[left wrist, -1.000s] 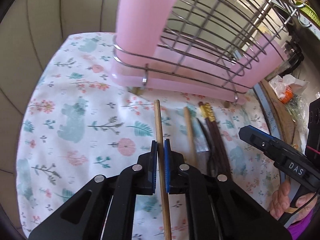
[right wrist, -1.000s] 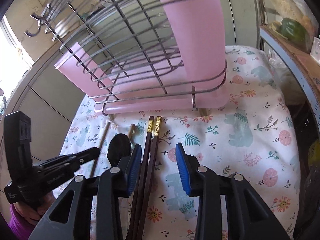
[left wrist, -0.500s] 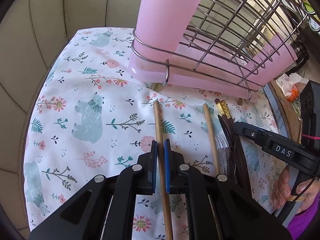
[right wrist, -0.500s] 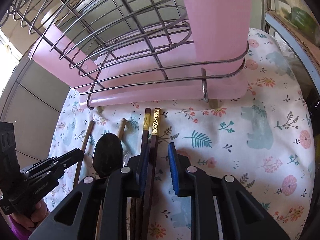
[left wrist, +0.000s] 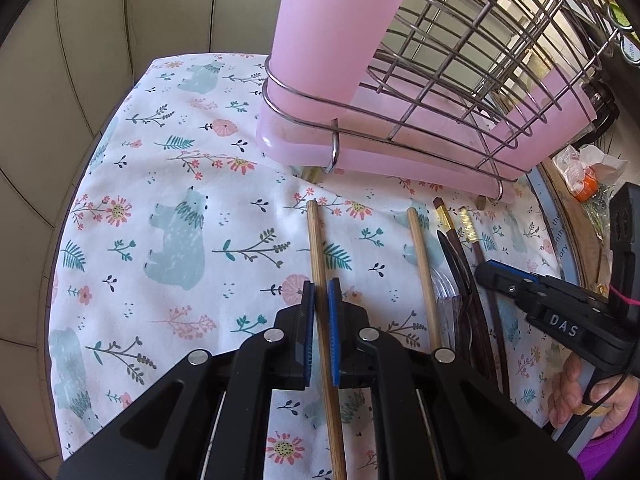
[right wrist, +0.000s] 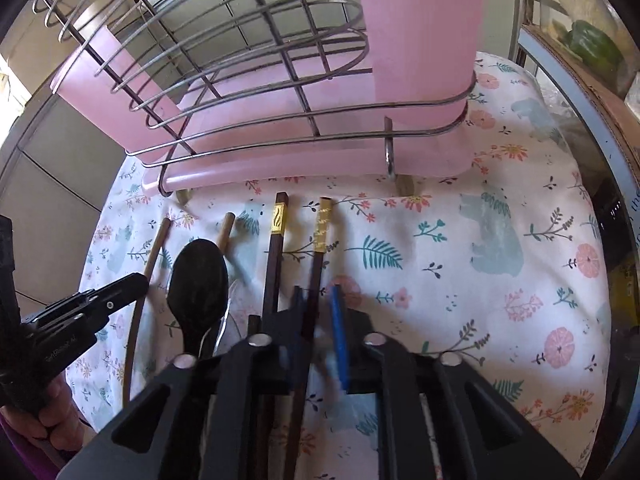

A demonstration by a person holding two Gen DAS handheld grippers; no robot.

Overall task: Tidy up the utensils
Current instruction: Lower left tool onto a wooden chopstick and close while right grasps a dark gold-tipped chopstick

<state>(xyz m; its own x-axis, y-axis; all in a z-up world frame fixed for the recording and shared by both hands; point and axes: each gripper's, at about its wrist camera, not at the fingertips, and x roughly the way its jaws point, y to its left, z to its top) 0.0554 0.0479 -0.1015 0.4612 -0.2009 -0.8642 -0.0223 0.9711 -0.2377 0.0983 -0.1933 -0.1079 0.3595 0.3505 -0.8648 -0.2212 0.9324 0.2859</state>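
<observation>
My left gripper [left wrist: 320, 292] is shut on a light wooden chopstick [left wrist: 316, 240] that lies on the floral cloth [left wrist: 180, 208], pointing at the pink drainer rack [left wrist: 320, 80]. To its right lie a second light chopstick [left wrist: 420, 256] and two dark, gold-banded chopsticks [left wrist: 450, 224]. My right gripper [right wrist: 318, 300] is closing, blurred, on the right-hand dark chopstick [right wrist: 322, 232], which runs between its jaws. The other dark chopstick [right wrist: 278, 232] passes just left of them. A black spoon [right wrist: 196, 276] lies further left, over a clear plastic utensil.
The wire rack [right wrist: 280, 80] with its pink tray stands across the back of the cloth. A tiled wall [left wrist: 80, 80] rises on the left. Bags and a green pepper [right wrist: 592, 44] sit beyond the table's right edge. A hand [left wrist: 592, 392] holds the right tool.
The right jaws have narrowed from wide apart down onto the right-hand dark chopstick, and that gripper has come lower and nearer the rack. The left gripper keeps its hold on the light chopstick.
</observation>
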